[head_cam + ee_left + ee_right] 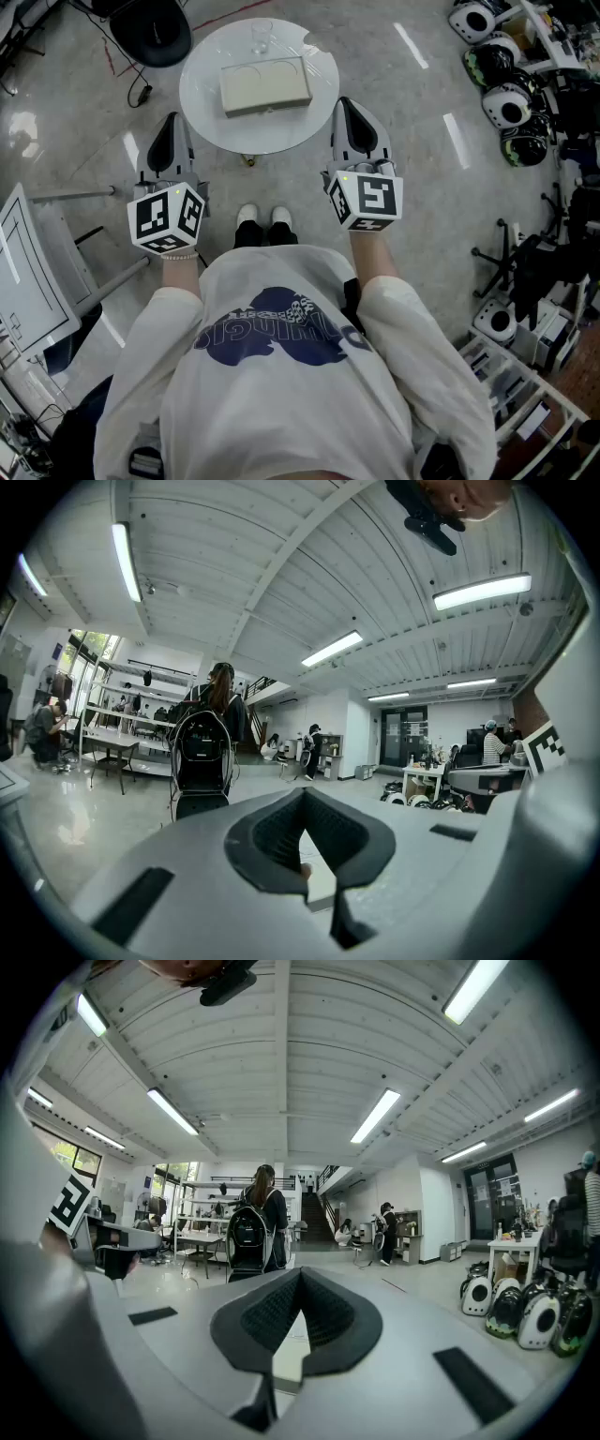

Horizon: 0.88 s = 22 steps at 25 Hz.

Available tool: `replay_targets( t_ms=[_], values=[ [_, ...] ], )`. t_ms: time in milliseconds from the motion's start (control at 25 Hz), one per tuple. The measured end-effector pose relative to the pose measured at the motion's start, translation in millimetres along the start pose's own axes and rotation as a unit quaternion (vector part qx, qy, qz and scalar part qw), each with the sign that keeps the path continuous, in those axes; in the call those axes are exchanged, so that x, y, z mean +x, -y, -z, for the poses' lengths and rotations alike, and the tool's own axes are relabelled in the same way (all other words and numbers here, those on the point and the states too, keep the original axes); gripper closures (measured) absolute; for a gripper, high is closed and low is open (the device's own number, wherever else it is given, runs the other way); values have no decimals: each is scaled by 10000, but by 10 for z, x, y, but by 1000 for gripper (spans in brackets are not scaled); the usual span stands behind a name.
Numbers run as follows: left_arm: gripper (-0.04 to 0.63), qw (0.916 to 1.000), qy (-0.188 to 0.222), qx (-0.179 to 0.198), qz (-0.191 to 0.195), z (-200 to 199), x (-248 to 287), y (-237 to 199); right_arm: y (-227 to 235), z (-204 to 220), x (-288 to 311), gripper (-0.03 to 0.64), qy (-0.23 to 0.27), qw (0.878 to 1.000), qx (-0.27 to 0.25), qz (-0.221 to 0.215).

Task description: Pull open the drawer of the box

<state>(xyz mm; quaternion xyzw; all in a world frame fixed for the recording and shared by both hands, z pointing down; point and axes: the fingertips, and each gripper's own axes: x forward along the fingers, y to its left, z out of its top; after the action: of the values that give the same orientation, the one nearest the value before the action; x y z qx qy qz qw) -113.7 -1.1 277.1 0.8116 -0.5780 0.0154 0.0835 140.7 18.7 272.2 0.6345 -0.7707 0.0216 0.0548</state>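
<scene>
Box (pixel 265 86) on round table (pixel 200 91); its drawer front cannot be made out.

T-shirt (pixel 281 375): white, navy print | shoes (pixel 264 217): white | left claw (pixel 172 119), right claw (pixel 344 101): grey, black-white marker cubes (pixel 167 217)

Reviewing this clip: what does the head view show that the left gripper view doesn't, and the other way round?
Only the head view: the beige box lying on the round white table, a clear glass behind it, and the person's shoes. Only the left gripper view: the ceiling lights and a person wearing a backpack standing in the room. Both: the left gripper, jaws together with nothing between them, not touching the box.
</scene>
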Motion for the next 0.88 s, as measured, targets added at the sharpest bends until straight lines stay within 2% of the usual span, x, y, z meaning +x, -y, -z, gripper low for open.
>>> replay_targets(
  t_ms=[680, 760, 880],
  values=[
    [588, 10000, -6, 22, -90, -3, 41, -3, -8, 47, 56, 621, -102, 9998, -130, -125],
    [588, 9999, -53, -49, -134, 27, 29, -16, 2, 68, 57, 620, -103, 9997, 65, -198],
    [588, 9991, -129, -294, -260, 56, -6, -88, 124, 73, 40, 620, -2, 9967, 761, -284]
  ],
)
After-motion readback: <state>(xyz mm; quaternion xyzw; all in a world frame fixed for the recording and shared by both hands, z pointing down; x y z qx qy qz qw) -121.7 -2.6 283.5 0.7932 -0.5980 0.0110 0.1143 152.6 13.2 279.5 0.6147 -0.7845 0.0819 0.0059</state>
